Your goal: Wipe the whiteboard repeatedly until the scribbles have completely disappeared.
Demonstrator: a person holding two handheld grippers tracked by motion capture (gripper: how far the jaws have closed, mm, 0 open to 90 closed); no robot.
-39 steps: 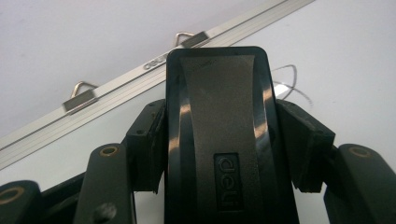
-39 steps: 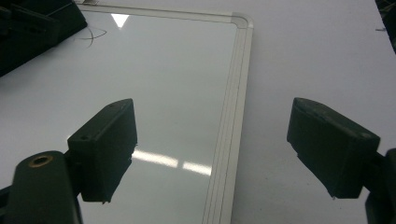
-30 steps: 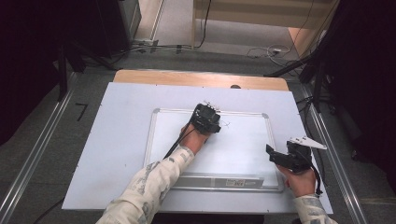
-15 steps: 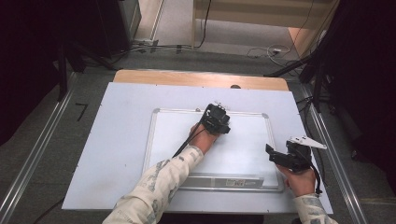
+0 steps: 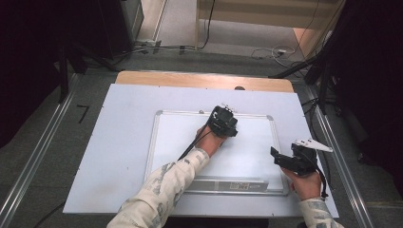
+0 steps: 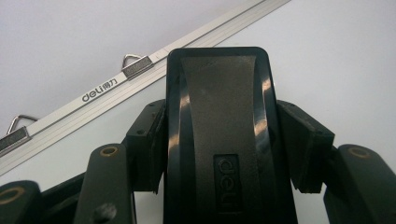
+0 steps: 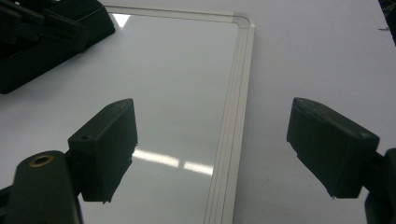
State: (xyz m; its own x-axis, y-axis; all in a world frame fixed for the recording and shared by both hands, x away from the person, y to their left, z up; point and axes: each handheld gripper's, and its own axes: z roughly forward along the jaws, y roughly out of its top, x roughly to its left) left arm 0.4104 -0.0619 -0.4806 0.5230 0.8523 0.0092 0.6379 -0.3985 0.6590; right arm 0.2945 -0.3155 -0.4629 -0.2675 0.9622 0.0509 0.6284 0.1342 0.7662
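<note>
A white whiteboard [image 5: 247, 152] with a silver frame lies flat on the pale table top [image 5: 109, 142]. My left gripper [image 5: 223, 121] rests on the board near its far edge, shut on a black deli eraser [image 6: 219, 130] pinched between both pads. The board's frame [image 6: 116, 81] with metal hanging loops runs just beyond the eraser. My right gripper [image 5: 280, 159] hovers at the board's right edge, open, with nothing between its fingers. In the right gripper view, that gripper [image 7: 219, 144] straddles the frame of the whiteboard [image 7: 177, 84], and the left gripper [image 7: 46, 32] shows at top left.
A wooden strip [image 5: 204, 80] borders the table's far side. Metal rails [image 5: 43, 147] run along both sides of the table. Cables [image 5: 266, 50] lie on the floor beyond. A tray strip [image 5: 233, 184] edges the board's near side.
My left gripper has slid to the right along the board's far part with the eraser in it. The right gripper has stayed put.
</note>
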